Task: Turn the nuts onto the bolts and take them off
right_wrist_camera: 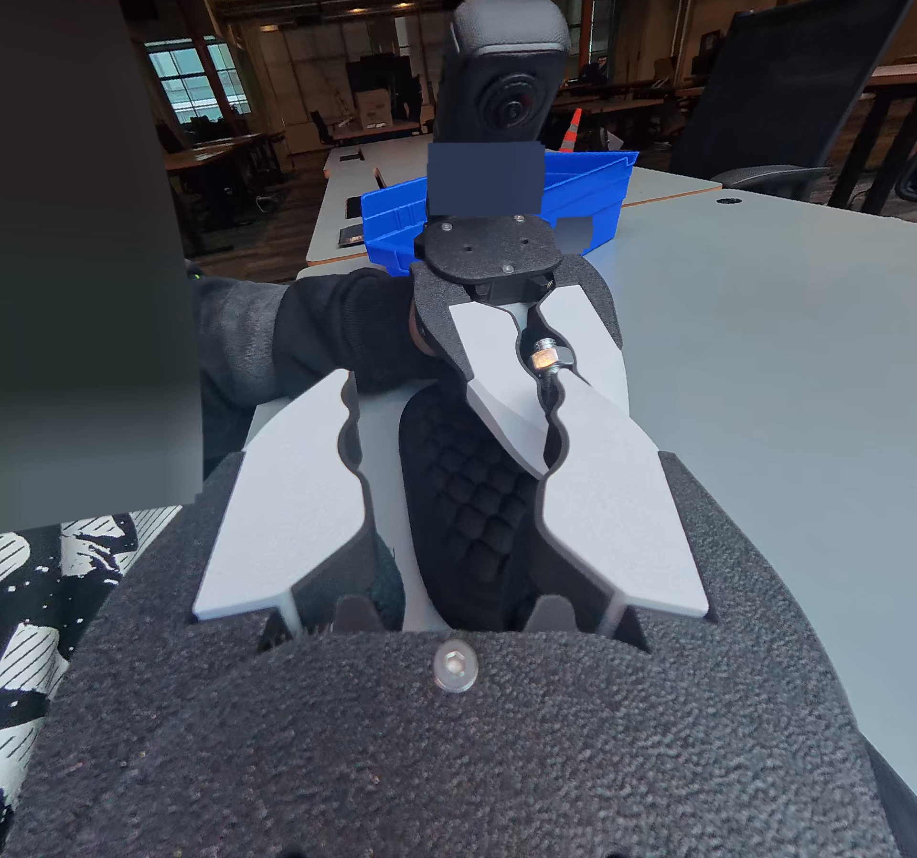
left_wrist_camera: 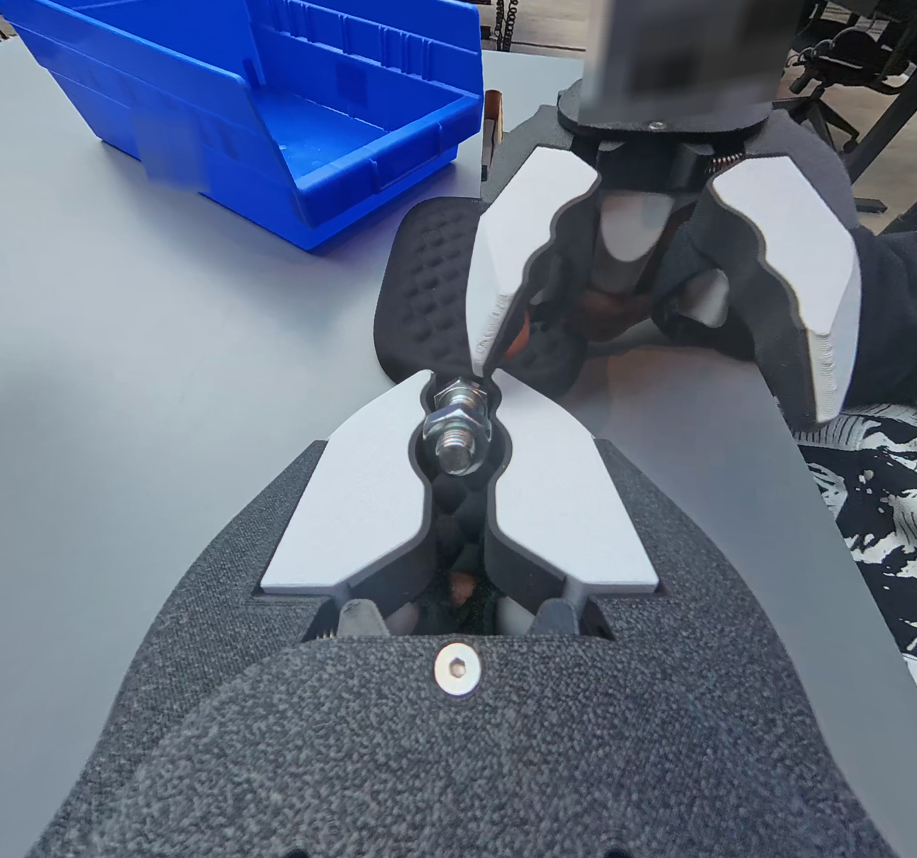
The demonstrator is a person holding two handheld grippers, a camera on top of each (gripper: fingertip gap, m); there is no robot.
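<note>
**Bolt with two nuts, clamped above the pad**

The bolt (left_wrist_camera: 454,442) is bright steel, its threaded end pointing back toward the left wrist camera. Two hex nuts (left_wrist_camera: 459,410) sit on its thread, one close behind the other, a short length of thread showing past the nearer one. The bolt hangs clear above the near end of the black dimpled pad (left_wrist_camera: 426,288), pinched between white jaws.

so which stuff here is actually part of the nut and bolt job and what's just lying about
In the job:
- bolt with its nuts, clamped in the left gripper
- right gripper, jaws open, one tip by the bolt

Lying about:
- blue bin, looks empty
- black padded rest
- grey table
</note>
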